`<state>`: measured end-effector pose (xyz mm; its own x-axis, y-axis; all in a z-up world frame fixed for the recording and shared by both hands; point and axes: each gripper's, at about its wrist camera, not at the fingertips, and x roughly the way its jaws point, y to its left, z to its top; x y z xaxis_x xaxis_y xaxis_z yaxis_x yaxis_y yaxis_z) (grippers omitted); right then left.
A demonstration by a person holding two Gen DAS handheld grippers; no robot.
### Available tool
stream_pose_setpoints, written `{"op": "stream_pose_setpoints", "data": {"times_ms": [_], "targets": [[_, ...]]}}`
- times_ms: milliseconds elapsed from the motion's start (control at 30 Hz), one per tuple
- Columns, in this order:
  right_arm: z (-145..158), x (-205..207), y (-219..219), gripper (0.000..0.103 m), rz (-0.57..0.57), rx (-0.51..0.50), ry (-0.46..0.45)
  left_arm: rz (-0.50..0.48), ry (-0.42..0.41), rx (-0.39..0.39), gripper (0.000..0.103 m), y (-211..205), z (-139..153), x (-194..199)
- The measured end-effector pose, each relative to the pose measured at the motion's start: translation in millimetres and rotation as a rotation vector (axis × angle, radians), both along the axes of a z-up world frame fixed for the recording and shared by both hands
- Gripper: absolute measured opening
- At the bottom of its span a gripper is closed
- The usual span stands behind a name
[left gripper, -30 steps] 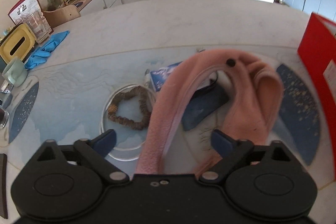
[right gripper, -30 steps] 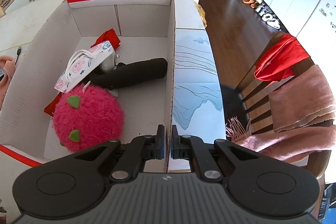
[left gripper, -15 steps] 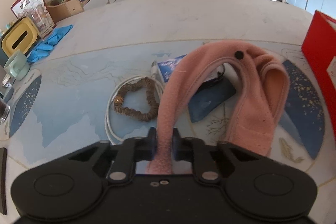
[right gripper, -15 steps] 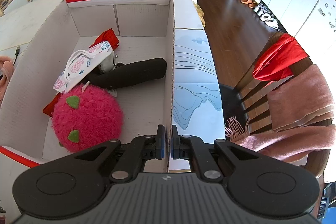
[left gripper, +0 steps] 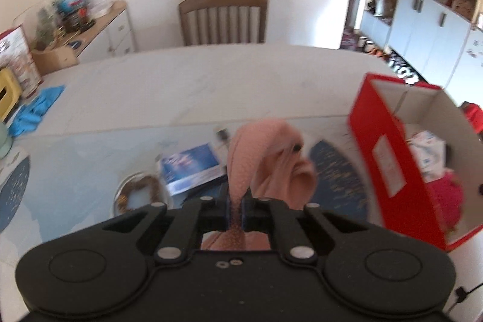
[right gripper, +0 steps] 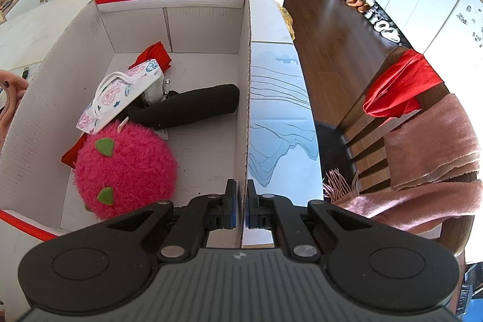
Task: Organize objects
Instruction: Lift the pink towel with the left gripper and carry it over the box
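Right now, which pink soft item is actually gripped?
The pale pink plush, pinched by the left gripper. The shaggy hot-pink ball lies loose in the box.

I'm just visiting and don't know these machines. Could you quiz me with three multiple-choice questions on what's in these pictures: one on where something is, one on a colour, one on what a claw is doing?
1. Where is the fuzzy pink ball?
A. on a chair
B. inside the box
C. on the floor

2. What colour is the box's outside?
A. red
B. green
C. black

3. What is the left gripper doing?
A. hanging open
B. pinching a pink cloth
C. holding a cup

Answers: 1 B, it lies on the box floor beside a black object. 2 A, the outer wall shows red. 3 B, the cloth is squeezed between its fingers.
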<state>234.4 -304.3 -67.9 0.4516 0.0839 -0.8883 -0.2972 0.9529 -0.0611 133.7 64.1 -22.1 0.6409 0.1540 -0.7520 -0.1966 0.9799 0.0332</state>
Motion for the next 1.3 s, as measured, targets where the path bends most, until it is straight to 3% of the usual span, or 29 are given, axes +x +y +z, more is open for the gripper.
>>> {"op": "stream_pose_setpoints", "data": {"times_ms": [233,767,1133,1300], "targets": [[0.1,0.3,-0.1,0.004,0.002,-0.001,-0.002,-0.108,-0.071,-0.025,0.005,-30.1,35.4,12.8],[-1.3,-0.2,3.7,0.004,0.012,0.005,-0.005,-0.364,-0.306,0.009,0.005,-119.6,127.0,56.1],[-5.4,-0.2,5.5,0.004,0.017,0.011,-0.007,-0.533,-0.334,0.018,0.005,-193.1,138.9,83.9],[-7.1,0.8,4.8,0.004,0.015,0.017,-0.007,-0.573,-0.309,0.012,0.005,-216.7,124.4,97.5]]}}
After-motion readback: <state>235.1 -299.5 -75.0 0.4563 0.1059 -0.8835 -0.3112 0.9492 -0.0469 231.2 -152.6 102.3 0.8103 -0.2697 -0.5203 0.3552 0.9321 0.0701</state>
